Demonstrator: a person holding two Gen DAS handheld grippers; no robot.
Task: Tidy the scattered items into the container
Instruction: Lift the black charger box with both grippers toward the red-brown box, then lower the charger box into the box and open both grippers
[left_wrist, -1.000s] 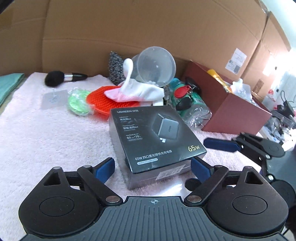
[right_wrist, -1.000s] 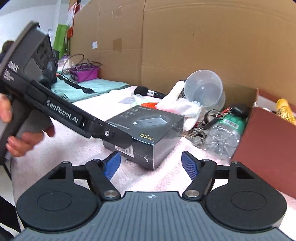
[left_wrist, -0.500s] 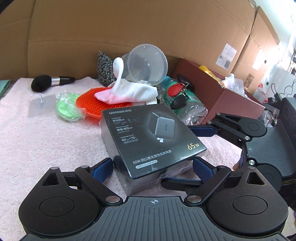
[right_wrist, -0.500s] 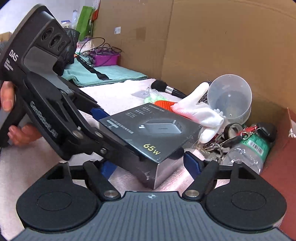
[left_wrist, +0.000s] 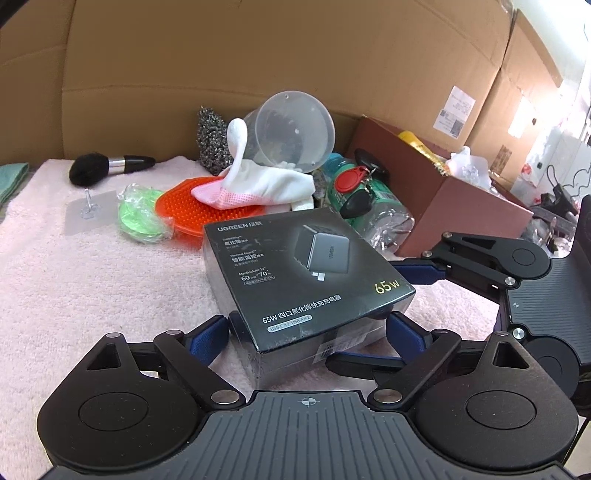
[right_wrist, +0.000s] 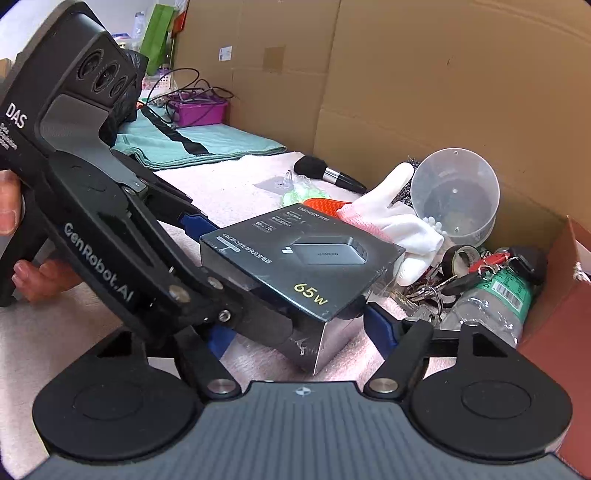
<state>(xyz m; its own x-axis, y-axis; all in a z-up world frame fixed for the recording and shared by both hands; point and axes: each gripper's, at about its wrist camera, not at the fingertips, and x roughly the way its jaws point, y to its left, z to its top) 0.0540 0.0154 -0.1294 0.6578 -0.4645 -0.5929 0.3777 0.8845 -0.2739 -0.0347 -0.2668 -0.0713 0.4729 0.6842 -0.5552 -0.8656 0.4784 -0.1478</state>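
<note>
A black charger box (left_wrist: 306, 269) lies on the pink towel (left_wrist: 92, 280) with one corner pointing at the left wrist camera. My left gripper (left_wrist: 306, 332) straddles that near corner. Its jaws are closing, and the blue pads (left_wrist: 207, 339) stand just beside the box's sides. My right gripper (right_wrist: 299, 332) comes in from the right and straddles the box's (right_wrist: 295, 258) other corner. Its jaws are closing too, and its fingers (left_wrist: 476, 258) cross under the left one's. The brown open container (left_wrist: 461, 206) stands to the right with items inside.
Behind the charger box lie a white glove (left_wrist: 266, 181), an orange bristle pad (left_wrist: 192, 210), a green bagged item (left_wrist: 140, 214), a makeup brush (left_wrist: 110, 166), a clear tub (left_wrist: 291, 133), keys with a red tag (left_wrist: 351, 181) and a plastic bottle (right_wrist: 491, 306). Cardboard walls (left_wrist: 258, 55) close the back. A person's hand (right_wrist: 37, 277) holds the left gripper.
The right gripper swung in from the right and now straddles the box's corner under the left gripper's finger. The box has turned a little. Both pairs of jaws have narrowed.
</note>
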